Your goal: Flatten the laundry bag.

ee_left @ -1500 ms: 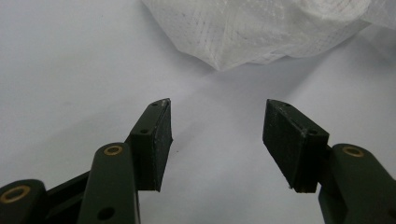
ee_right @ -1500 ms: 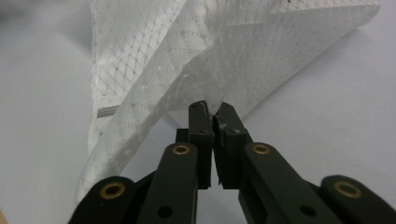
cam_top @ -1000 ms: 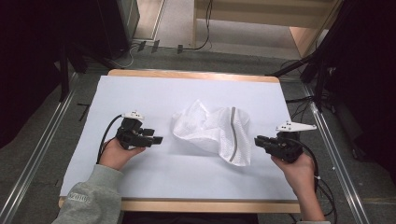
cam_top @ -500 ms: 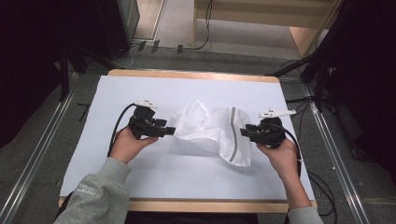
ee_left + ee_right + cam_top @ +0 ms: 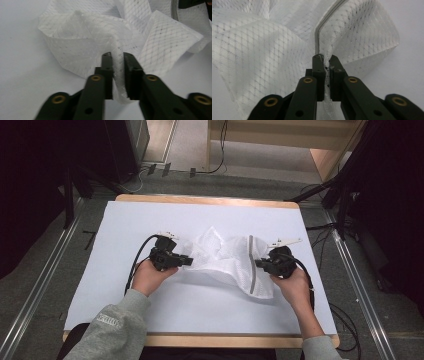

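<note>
A crumpled white mesh bag (image 5: 225,257) with a grey zipper (image 5: 251,265) lies in the middle of the white-covered table (image 5: 150,220). My left gripper (image 5: 190,261) is at the bag's left edge. In the left gripper view its jaws (image 5: 117,53) have just been closing and now pinch a fold of the mesh (image 5: 75,37). My right gripper (image 5: 257,263) is at the bag's right edge. Its jaws (image 5: 325,56) have just closed on the fabric right at the end of the zipper (image 5: 329,15). A hand holds each gripper, and both rest low on the table.
The table's wooden rim (image 5: 200,200) runs along the far edge. Metal rails (image 5: 45,285) flank the table on both sides. Cables (image 5: 345,320) trail on the floor at the right, and dark equipment stands at the back left.
Both grippers moved inward from the table's sides to the bag's left and right edges. Their jaws closed on the mesh.
</note>
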{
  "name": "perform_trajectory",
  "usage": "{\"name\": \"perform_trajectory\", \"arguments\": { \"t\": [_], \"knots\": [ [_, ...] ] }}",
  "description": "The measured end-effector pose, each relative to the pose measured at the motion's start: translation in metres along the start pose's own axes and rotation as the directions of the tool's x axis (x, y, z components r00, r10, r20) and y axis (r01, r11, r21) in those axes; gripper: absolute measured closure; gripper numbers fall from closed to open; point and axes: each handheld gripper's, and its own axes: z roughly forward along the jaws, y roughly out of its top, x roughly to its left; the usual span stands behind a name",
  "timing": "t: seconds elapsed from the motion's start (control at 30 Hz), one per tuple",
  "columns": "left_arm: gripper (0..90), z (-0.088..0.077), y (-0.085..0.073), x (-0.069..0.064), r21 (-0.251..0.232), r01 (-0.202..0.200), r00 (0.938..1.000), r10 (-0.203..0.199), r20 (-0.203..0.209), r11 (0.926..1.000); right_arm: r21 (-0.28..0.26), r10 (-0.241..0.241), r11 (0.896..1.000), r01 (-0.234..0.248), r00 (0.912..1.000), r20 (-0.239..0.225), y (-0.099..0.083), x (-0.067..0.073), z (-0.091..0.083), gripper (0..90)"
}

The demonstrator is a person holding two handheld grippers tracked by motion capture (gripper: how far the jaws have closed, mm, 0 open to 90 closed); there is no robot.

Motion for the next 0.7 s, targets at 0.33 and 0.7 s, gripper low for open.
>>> {"name": "perform_trajectory", "arguments": {
  "t": [0.33,0.7],
  "knots": [
    [90.0,-0.029,-0.006,0.021,-0.027,0.014,0.9990,-0.015,-0.041,0.9995,0.034,-0.006,0.999,0.008,0.9985,-0.054,-0.016,0.020,-0.012,89.7],
    [90.0,-0.061,-0.021,0.060,-0.077,0.086,0.9885,-0.094,-0.118,0.9934,0.037,-0.103,0.993,0.111,0.9770,-0.187,-0.018,0.081,0.001,90.0]
  ]
}}
